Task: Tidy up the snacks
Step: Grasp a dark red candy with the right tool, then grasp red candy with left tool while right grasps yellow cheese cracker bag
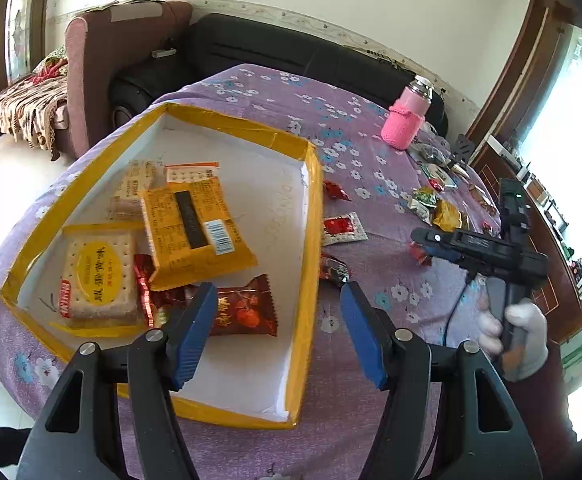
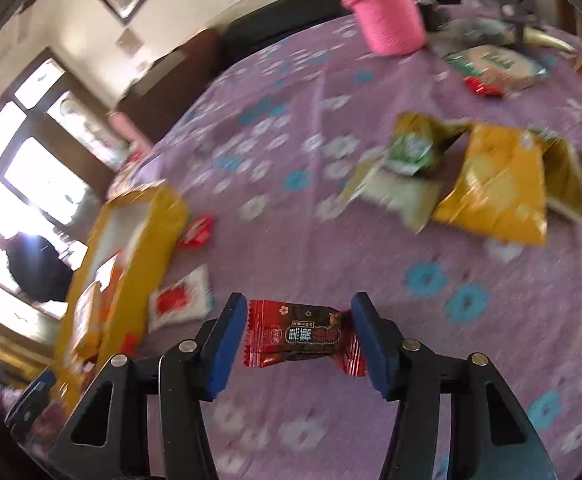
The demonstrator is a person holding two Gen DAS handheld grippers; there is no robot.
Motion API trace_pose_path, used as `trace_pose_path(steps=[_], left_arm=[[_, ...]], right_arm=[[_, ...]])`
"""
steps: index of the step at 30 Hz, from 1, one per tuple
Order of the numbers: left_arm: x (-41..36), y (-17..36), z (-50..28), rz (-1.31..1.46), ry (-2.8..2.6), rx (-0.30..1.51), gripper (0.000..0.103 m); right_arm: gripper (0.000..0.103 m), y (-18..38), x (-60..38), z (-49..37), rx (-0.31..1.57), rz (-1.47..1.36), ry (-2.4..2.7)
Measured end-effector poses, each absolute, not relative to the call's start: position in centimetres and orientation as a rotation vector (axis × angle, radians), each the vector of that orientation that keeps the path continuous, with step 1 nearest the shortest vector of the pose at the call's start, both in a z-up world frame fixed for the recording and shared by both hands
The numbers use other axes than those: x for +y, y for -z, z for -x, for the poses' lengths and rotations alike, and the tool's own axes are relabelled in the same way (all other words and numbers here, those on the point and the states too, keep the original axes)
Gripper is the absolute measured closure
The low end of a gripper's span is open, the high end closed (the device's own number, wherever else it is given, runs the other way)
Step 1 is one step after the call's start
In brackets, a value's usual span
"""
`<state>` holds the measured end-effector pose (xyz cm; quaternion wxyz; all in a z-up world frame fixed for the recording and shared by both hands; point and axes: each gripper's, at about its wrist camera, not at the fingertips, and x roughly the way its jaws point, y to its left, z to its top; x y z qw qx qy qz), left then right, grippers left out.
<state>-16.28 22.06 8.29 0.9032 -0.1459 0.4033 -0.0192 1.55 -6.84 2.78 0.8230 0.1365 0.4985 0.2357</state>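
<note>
A yellow-rimmed white box (image 1: 235, 124) lies on the purple flowered cloth. In it are a yellow packet (image 1: 195, 224), a cracker pack (image 1: 99, 276) and a red packet (image 1: 247, 312). My left gripper (image 1: 279, 300) hangs open above the box's right side, with nothing between its fingers. My right gripper (image 2: 299, 320) is shut on a red candy (image 2: 299, 332), gripped by its wrapper ends above the cloth. The left wrist view has the right gripper (image 1: 421, 240) to the right of the box, held by a white-gloved hand (image 1: 519, 332). The box (image 2: 147, 216) appears at the left of the right wrist view.
Loose snacks lie beside the box: a white-and-red sachet (image 1: 341, 228) and small red candies (image 1: 333, 268). Several yellow and green packets (image 2: 491, 184) lie farther out on the cloth. A pink-sleeved bottle (image 1: 405, 120) stands near the far edge, with a dark sofa (image 1: 291, 48) behind.
</note>
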Motion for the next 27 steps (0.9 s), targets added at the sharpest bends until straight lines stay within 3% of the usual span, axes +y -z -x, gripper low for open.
trace_pose_path(steps=[4,14,22,24,25,27], left_arm=[[20.6,-8.2,15.8,0.281,0.075,0.846,0.04],[17.1,-8.1,15.5,0.233,0.144,0.87,0.04],[17.3,-8.5,16.0,0.221,0.138,0.865,0.04],[17.5,-8.3,15.8,0.234,0.136,0.867,0.04],[17.6,-8.2,15.7,0.242,0.14,0.87,0.04],[17.6,-7.9,15.5,0.254,0.154,0.878,0.04]], right_arm=[[0.046,-3.7,-8.3,0.1,1.045,-0.387,-0.641],[0.045,-6.2,-14.2,-4.8,0.859,-0.404,-0.213],[0.041,-4.7,-14.1,-10.8,0.938,-0.255,0.048],[0.051,-4.4,-13.5,-10.7,0.966,-0.185,0.06],[0.062,-4.1,-13.3,-10.4,0.982,-0.17,0.053],[0.063,-3.9,-13.5,-9.7,0.986,-0.179,0.023]])
